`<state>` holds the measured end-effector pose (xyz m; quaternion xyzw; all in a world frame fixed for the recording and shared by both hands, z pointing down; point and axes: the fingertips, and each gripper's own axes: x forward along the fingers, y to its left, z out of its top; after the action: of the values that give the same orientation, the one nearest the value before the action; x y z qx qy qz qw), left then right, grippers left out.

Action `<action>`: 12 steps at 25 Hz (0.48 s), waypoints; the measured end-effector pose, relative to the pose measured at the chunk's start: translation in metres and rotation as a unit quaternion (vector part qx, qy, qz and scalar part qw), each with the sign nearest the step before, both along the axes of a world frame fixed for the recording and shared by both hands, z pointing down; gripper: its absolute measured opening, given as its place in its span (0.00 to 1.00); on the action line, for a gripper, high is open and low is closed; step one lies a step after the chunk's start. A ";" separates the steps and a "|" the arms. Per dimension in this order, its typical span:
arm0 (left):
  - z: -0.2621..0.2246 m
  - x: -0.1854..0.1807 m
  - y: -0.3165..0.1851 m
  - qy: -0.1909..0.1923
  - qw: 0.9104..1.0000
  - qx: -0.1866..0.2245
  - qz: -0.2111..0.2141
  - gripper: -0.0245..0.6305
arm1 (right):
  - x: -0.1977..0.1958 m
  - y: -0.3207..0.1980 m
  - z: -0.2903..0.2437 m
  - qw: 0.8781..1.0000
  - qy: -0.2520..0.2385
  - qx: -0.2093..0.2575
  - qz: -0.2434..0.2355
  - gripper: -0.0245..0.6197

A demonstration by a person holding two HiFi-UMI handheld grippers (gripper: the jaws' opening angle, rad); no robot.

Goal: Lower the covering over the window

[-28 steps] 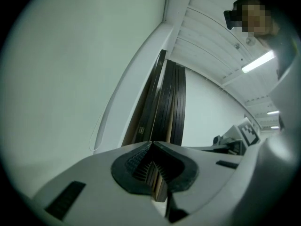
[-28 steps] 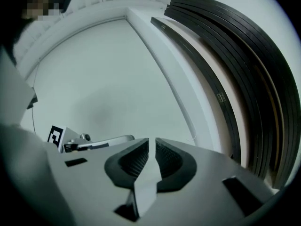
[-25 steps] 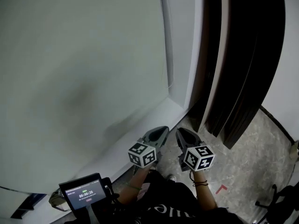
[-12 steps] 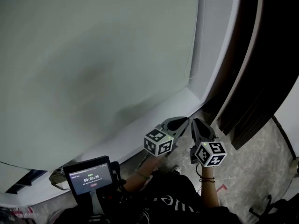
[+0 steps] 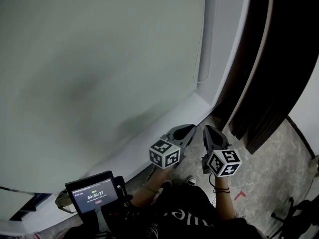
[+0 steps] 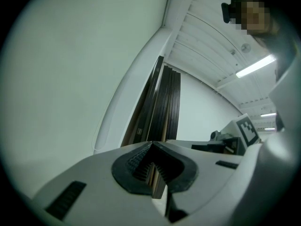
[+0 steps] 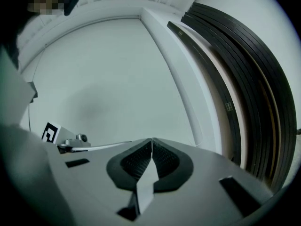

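Note:
A pale grey-green blind point(image 5: 99, 59) covers the whole window pane. Its thin white cord loop point(image 5: 199, 68) hangs down the right side of the frame; it also shows as the cord point(image 6: 97, 134) at the left of the left gripper view. My left gripper point(image 5: 191, 129) point(image 6: 151, 143) points level at the sill below that cord. Its jaws have just closed the last bit and are shut with nothing between them. My right gripper point(image 5: 207, 129) point(image 7: 152, 139) sits just to its right, also shut and empty. Neither touches the cord.
A white sill point(image 5: 164, 118) runs under the blind. Dark curtain panels point(image 5: 269, 73) hang right of the white frame, over a speckled floor point(image 5: 269, 168). A small screen device point(image 5: 92, 197) sits at the person's lower left.
Both grippers have moved together toward the window's right corner, and now sit closer under the cord loop. The head view has swung to follow them.

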<state>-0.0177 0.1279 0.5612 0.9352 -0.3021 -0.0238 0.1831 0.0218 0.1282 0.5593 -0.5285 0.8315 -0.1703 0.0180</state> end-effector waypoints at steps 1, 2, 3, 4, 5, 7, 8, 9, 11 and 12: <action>0.000 0.000 0.000 0.001 1.000 0.001 0.003 0.04 | 0.000 0.000 0.000 1.000 0.002 0.000 0.002 0.06; -0.001 0.000 0.001 0.001 1.000 0.002 0.007 0.04 | 0.000 0.001 -0.001 1.000 0.003 0.000 0.004 0.06; -0.002 -0.001 0.002 0.001 1.000 0.004 0.010 0.04 | -0.001 0.001 -0.001 1.000 0.005 0.000 0.005 0.05; -0.003 -0.003 0.002 0.002 1.000 0.006 0.012 0.04 | -0.002 0.001 -0.002 1.000 0.005 0.000 0.007 0.05; -0.004 -0.005 0.003 0.002 1.000 0.006 0.013 0.04 | -0.004 0.002 -0.003 1.000 0.005 0.000 0.008 0.05; -0.003 -0.008 0.003 0.000 1.000 0.004 0.017 0.04 | -0.006 0.003 -0.004 1.000 0.006 0.000 0.010 0.05; -0.001 -0.008 0.004 -0.003 1.000 0.002 0.020 0.04 | -0.006 0.004 -0.003 1.000 0.008 0.000 0.011 0.05; 0.001 -0.008 0.004 -0.006 1.000 -0.001 0.023 0.04 | -0.006 0.005 -0.002 1.000 0.010 -0.001 0.011 0.05; 0.002 -0.008 0.003 -0.009 1.000 -0.005 0.027 0.04 | -0.006 0.004 -0.003 1.000 0.012 -0.002 0.013 0.05; 0.001 -0.009 0.002 -0.009 1.000 -0.006 0.027 0.04 | -0.006 0.003 -0.004 1.000 0.012 -0.002 0.013 0.05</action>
<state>-0.0270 0.1300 0.5622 0.9422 -0.2781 -0.0090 0.1868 0.0155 0.1309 0.5552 -0.5415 0.8242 -0.1656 0.0094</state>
